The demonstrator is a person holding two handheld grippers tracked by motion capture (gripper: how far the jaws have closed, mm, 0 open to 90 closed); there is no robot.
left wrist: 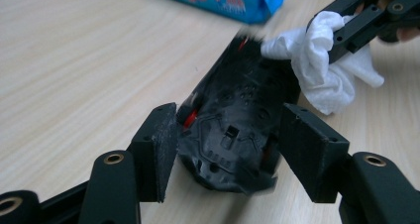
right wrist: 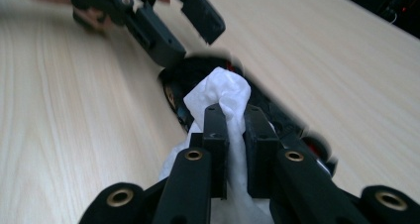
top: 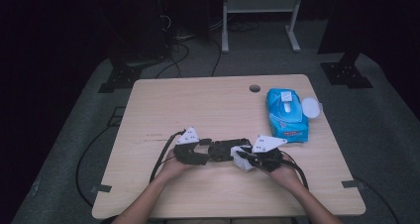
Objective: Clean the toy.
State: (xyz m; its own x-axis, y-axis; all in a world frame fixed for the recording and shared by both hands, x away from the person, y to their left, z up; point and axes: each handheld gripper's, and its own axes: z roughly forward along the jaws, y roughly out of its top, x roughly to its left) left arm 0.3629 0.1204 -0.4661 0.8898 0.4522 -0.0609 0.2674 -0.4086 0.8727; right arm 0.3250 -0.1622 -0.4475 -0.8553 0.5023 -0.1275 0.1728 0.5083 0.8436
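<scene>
Wooden table (top: 163, 105), blue wipes pack (top: 286, 114), red lettering perhaps, unreadable

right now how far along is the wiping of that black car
Done: a white wipe is out of the blue pack and pinched in the right gripper. In hand: the wipe presses on one end of the black toy car, which lies between the left gripper's fingers. Left: the rest of the car; how clean it is I can't tell.

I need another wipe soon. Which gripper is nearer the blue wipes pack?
Right. The right gripper sits just below the blue wipes pack; the left gripper is further left, beyond the black toy car.
</scene>
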